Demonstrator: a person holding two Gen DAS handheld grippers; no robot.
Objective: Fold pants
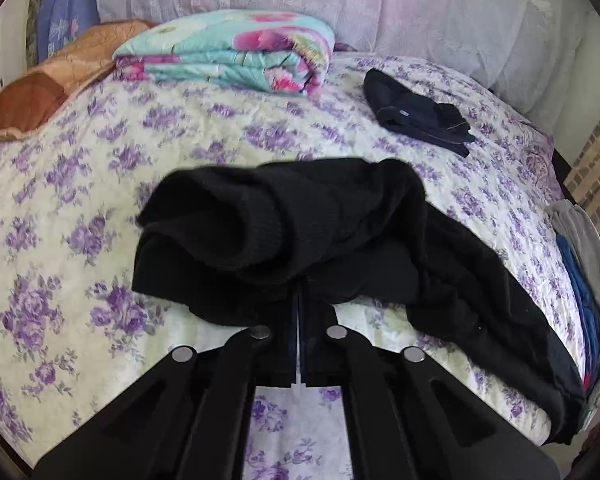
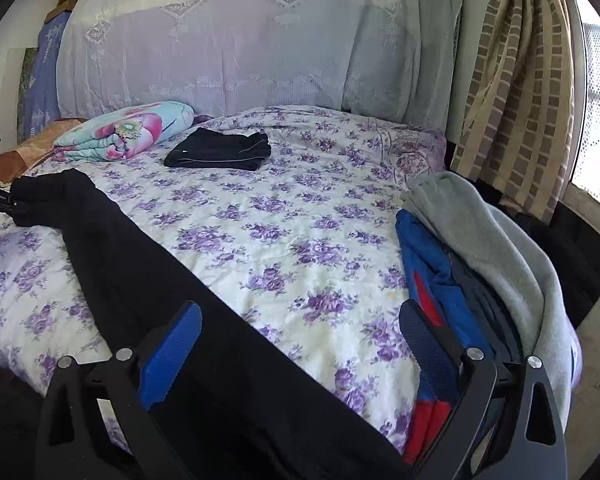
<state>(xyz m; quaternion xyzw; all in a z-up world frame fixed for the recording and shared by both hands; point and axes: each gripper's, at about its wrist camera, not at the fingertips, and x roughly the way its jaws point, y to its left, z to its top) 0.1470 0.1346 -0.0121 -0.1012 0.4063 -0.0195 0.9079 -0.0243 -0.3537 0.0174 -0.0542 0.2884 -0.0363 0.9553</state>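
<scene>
Black knit pants (image 1: 300,232), soft and limp on the floral bed (image 1: 60,200): my left hand-held gripper (image 1: 300,300) pinches their bunched end, my right hand-held gripper (image 2: 300,340) spread above their trailing leg.

Soft daylight, fisheye-warped edges, dark corners

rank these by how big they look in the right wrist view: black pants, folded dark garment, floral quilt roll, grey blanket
1. black pants, though nearness to the camera inflates them
2. grey blanket, also near
3. and 4. floral quilt roll and folded dark garment: too alike to rank
</scene>
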